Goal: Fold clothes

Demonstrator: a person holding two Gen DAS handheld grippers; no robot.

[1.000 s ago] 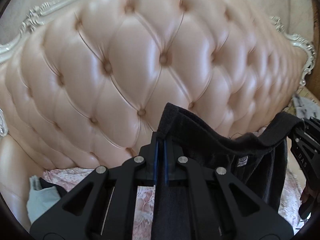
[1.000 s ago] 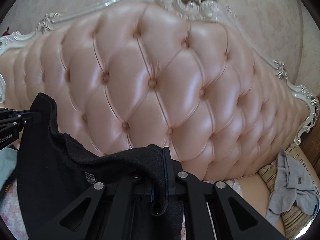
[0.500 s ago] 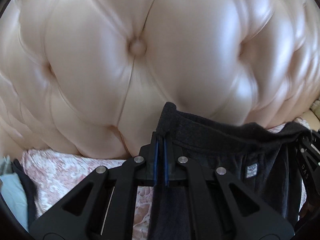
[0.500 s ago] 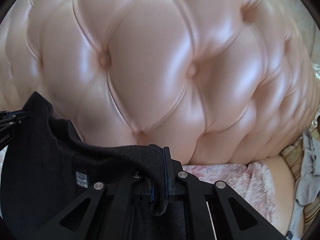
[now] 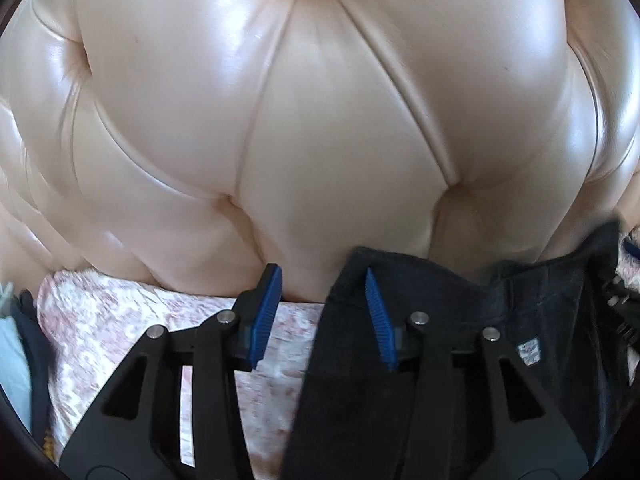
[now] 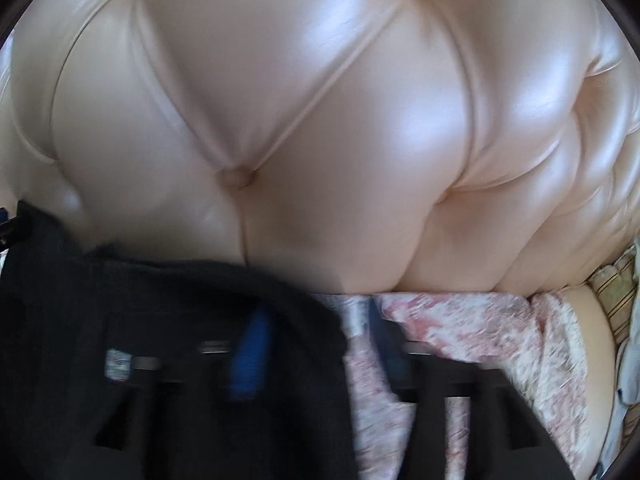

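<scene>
A black garment with a small white label lies slumped at the foot of the headboard. In the left wrist view my left gripper has its jaws opening. Its blue pads stand apart, and the garment's edge drapes over the right finger without being pinched. The right wrist view is blurred. There the same black garment covers the left finger of my right gripper, whose jaws are also opening, and floral sheet shows in the gap between them.
A padded, buttoned cream headboard rises close in front. The pink floral bedspread lies under both grippers. Light blue and dark clothes sit at the left edge. A striped pillow and a grey garment are at the right.
Both grippers sank toward the bed and closer to the headboard. Both were shut on the black garment's top edge; now their jaws have parted and the garment has slumped down.
</scene>
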